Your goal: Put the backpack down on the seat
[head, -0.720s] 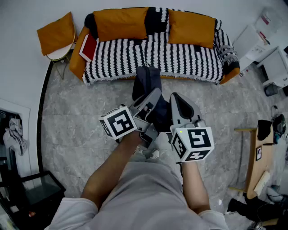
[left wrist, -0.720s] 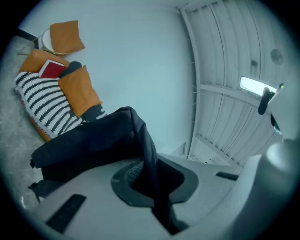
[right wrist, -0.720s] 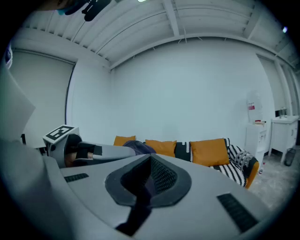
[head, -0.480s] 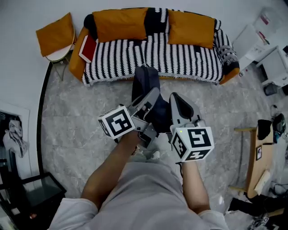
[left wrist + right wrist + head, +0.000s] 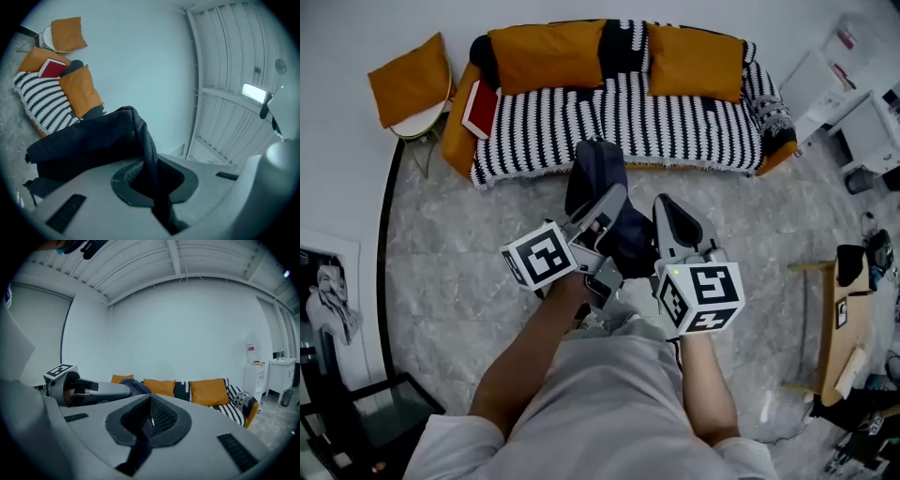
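The left gripper (image 5: 152,180) has its jaws pressed together on a dark strap (image 5: 149,150) of the backpack (image 5: 89,140). The strap runs up out of the pads to the bag's dark blue body, which fills the view just beyond the jaws. The right gripper (image 5: 149,420) likewise pinches a fold of dark backpack fabric (image 5: 139,446) between its ribbed pads. In the head view the left gripper (image 5: 614,199) and the right gripper (image 5: 667,204) sit close side by side in front of the person's chest, each with its marker cube toward the person. The backpack (image 5: 598,173) is carried between and beyond their tips. It hangs over the grey marble floor (image 5: 441,244) in front of the sofa (image 5: 581,122), with its far end reaching the sofa's near edge, and it does not lie on the seat. The sofa wears a black-and-white striped cover, with two orange cushions, one left (image 5: 548,52) and one right (image 5: 694,61), against its back. A red book (image 5: 480,108) leans at its left end. Farther left a small chair (image 5: 417,122) carries another orange cushion (image 5: 411,80). To the right stand white cabinets (image 5: 853,103) at the far wall and a wooden table (image 5: 839,323) nearer.
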The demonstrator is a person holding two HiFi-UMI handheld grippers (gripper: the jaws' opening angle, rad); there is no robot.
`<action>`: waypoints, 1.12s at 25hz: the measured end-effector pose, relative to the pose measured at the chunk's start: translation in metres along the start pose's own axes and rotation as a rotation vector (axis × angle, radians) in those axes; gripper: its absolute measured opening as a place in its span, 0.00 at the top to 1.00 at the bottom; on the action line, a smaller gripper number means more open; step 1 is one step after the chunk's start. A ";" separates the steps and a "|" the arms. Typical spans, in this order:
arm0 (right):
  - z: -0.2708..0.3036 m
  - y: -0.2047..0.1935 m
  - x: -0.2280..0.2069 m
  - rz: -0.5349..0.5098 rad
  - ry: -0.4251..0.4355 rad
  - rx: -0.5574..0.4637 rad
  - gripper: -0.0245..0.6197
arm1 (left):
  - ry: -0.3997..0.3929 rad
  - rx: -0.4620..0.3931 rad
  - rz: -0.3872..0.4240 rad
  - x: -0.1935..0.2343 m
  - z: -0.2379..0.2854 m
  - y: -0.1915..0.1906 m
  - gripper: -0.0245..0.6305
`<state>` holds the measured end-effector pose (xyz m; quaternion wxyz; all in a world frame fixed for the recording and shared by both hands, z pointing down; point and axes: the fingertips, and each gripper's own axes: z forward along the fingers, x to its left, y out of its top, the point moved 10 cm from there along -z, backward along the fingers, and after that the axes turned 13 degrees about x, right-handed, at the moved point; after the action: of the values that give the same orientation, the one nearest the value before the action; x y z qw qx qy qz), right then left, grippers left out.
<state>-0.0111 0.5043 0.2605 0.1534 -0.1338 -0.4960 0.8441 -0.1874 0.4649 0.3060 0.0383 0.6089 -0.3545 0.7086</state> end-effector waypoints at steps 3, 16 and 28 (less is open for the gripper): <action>0.007 0.003 -0.002 -0.008 -0.007 0.005 0.96 | -0.002 -0.006 -0.002 0.004 0.001 0.008 0.94; 0.063 0.022 -0.080 -0.002 0.028 0.021 0.96 | 0.061 -0.043 -0.033 0.036 0.064 0.041 0.94; 0.135 0.061 -0.220 0.022 0.066 0.053 0.96 | 0.205 -0.029 0.113 0.078 0.138 0.077 0.94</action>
<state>0.1321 0.2829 0.2870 0.1638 -0.1628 -0.4664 0.8539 -0.1290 0.3024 0.3416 0.0429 0.5117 -0.3926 0.7630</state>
